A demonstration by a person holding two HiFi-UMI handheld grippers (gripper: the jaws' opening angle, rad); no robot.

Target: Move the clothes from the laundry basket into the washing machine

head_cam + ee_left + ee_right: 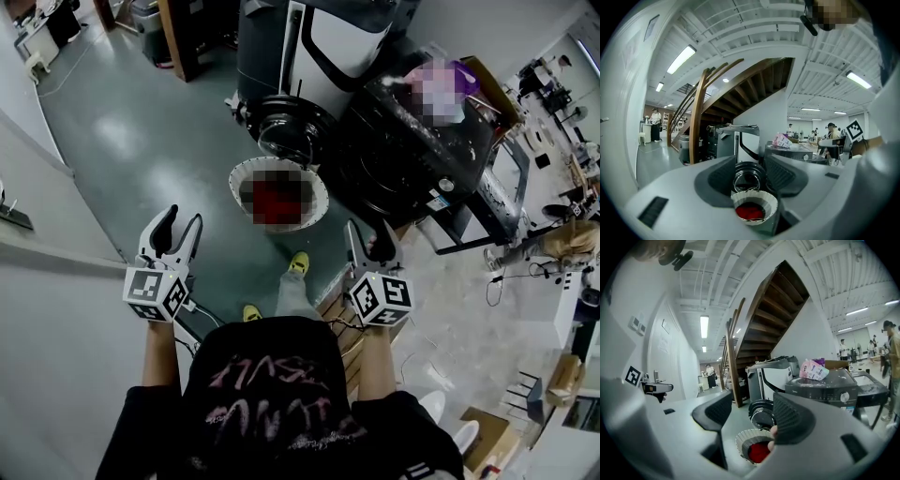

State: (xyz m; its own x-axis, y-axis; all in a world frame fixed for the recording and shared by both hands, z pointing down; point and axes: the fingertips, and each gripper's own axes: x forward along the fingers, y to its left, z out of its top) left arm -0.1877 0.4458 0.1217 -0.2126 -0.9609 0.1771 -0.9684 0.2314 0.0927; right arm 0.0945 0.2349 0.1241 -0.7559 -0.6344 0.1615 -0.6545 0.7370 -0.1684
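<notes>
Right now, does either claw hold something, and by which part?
Nothing is held. The left claw and right claw stand open and empty; the red clothes lie in the basket.

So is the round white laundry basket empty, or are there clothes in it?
Not empty: red clothing lies inside the round white laundry basket, seen in both gripper views.

From the head we looked steeply down over the left tool (183, 218) and right tool (370, 231). Each tool's camera faced almost level along its jaws; all three views shared the basket (246, 176) and washer (412, 159), some way ahead.
</notes>
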